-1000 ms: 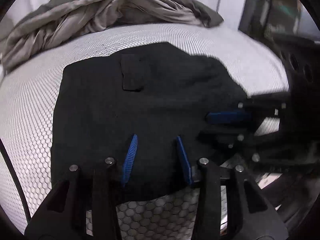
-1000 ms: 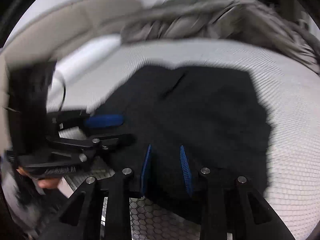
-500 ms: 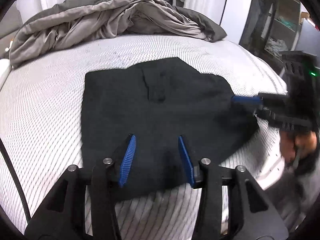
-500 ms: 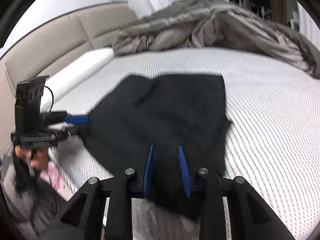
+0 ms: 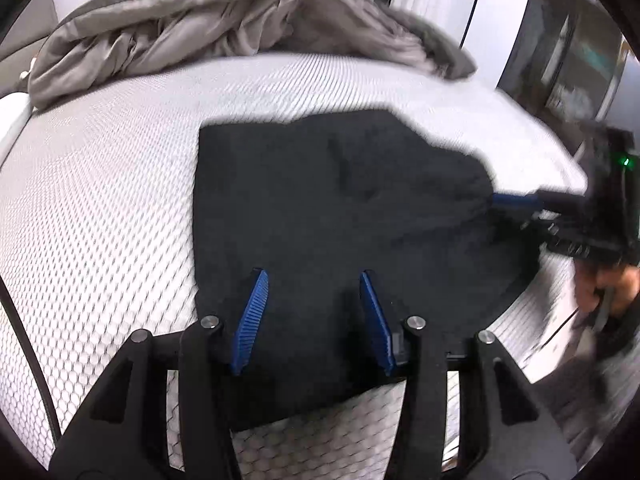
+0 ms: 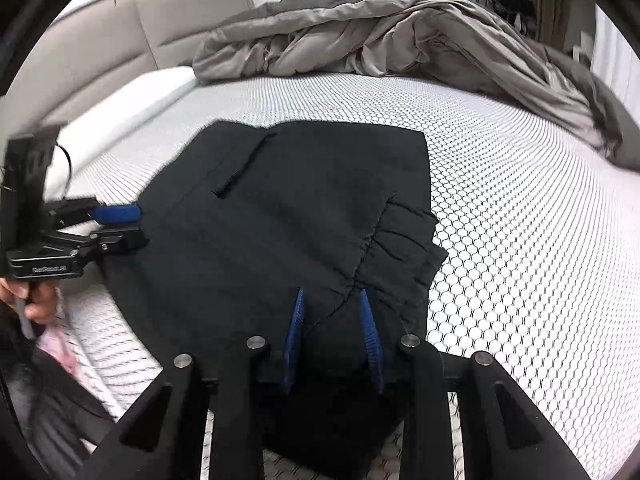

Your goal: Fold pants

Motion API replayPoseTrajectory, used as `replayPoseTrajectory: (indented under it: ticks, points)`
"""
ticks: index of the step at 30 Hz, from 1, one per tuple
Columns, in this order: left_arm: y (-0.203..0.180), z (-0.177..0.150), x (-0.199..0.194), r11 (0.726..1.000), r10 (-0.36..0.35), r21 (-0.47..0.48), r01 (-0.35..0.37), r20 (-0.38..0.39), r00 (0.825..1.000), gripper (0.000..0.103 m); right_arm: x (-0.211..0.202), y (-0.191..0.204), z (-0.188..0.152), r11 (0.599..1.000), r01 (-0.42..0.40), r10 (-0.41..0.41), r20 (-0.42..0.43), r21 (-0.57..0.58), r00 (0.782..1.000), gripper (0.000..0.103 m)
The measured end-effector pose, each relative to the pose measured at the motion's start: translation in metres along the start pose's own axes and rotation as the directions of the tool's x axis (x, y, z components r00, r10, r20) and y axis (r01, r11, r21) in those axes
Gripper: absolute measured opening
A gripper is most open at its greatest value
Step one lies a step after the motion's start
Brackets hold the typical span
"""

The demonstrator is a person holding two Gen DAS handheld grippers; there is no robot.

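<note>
The black pants (image 5: 340,208) lie folded into a flat, compact shape on the white honeycomb mattress (image 5: 100,208). They also show in the right wrist view (image 6: 300,216), with a pocket seam and the gathered waistband toward the right. My left gripper (image 5: 312,280) is open, its blue pads spread over the near edge of the pants, holding nothing. My right gripper (image 6: 330,296) is open above the waistband corner, empty. Each gripper shows in the other's view, the right one (image 5: 520,202) at the pants' right edge, the left one (image 6: 116,216) at their left edge.
A crumpled grey duvet (image 5: 224,20) is heaped at the far side of the bed (image 6: 400,28). A beige padded headboard (image 6: 132,40) and a white pillow (image 6: 128,108) lie at the left. A dark shelf unit (image 5: 580,52) stands past the bed's right edge.
Both grippers have drawn back and up from the pants over the last second. The pants stay flat where they were left. The views show more of the bed.
</note>
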State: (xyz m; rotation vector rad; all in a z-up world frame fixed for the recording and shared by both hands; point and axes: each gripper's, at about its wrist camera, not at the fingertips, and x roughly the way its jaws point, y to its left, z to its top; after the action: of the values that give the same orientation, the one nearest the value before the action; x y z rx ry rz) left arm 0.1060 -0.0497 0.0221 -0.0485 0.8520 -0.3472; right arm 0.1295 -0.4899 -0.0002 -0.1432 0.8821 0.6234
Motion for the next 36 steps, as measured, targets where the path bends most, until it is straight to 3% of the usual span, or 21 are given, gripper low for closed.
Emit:
replayPoseTrajectory:
  ticks: [3,5,7,9,12,14,17,20,22,25,28,31,34,36]
  points:
    - [-0.015,0.026,0.014,0.998,0.055,0.039,-0.057,0.055,0.997,0.054,0.001,0.009,0.023,0.994,-0.081,0.075,0.086,0.067,0.993,0.038]
    - [-0.018,0.034,0.034,0.996,0.069,0.051,-0.070,0.019,0.997,0.055,0.013,0.022,0.036,0.996,-0.072,0.067,0.094,0.056,0.993,0.039]
    - [-0.012,0.035,0.063,0.994,0.097,0.061,-0.093,-0.065,0.993,0.054,0.036,0.037,0.048,0.999,-0.036,0.035,0.046,0.029,0.998,0.039]
    - [-0.009,0.031,0.061,0.993,0.073,0.092,-0.068,-0.056,0.996,0.054,0.060,0.049,0.045,0.999,0.005,-0.006,-0.043,-0.032,0.999,0.038]
    - [0.002,0.024,0.049,0.991,0.069,0.118,-0.060,-0.073,0.995,0.061,0.057,0.031,0.037,1.000,0.009,-0.011,-0.066,-0.026,0.998,0.036]
    - [0.015,0.019,0.040,0.996,0.047,0.080,-0.040,-0.086,0.995,0.063,0.042,0.002,0.030,0.997,-0.042,0.046,-0.056,0.069,0.997,0.028]
    - [0.026,0.023,0.027,0.998,0.057,0.006,-0.057,-0.057,0.997,0.063,0.027,-0.024,0.027,0.977,-0.133,0.139,-0.027,0.166,0.990,0.028]
    - [0.025,0.041,0.022,0.997,0.039,-0.061,-0.038,0.021,0.999,0.063,0.023,-0.009,0.037,0.983,-0.087,0.088,0.004,0.165,0.996,0.028]
    - [0.021,0.053,0.029,0.995,0.063,-0.079,-0.060,0.036,0.997,0.063,0.027,0.009,0.051,0.989,-0.064,0.060,0.032,0.130,0.998,0.030]
    - [0.017,0.062,0.048,0.989,0.120,-0.089,-0.120,-0.011,0.993,0.063,0.048,0.032,0.073,0.995,-0.019,0.018,0.009,0.103,1.000,0.031]
    - [0.026,0.059,0.074,0.978,0.180,-0.090,-0.188,-0.090,0.980,0.062,0.085,0.042,0.085,0.997,0.026,-0.020,-0.080,0.069,0.997,0.031]
    - [0.039,0.055,0.066,0.982,0.160,-0.088,-0.167,-0.082,0.984,0.062,0.090,0.033,0.075,0.997,0.028,-0.020,-0.122,0.068,0.992,0.031]
    - [0.058,0.042,0.051,0.973,0.193,-0.110,-0.202,-0.086,0.977,0.062,0.069,0.009,0.064,0.989,0.137,-0.130,-0.112,0.053,0.985,0.029]
    - [0.075,0.029,0.033,0.967,0.174,-0.175,-0.187,-0.086,0.981,0.062,0.050,-0.005,0.055,0.995,0.065,-0.060,-0.064,0.076,0.996,0.030]
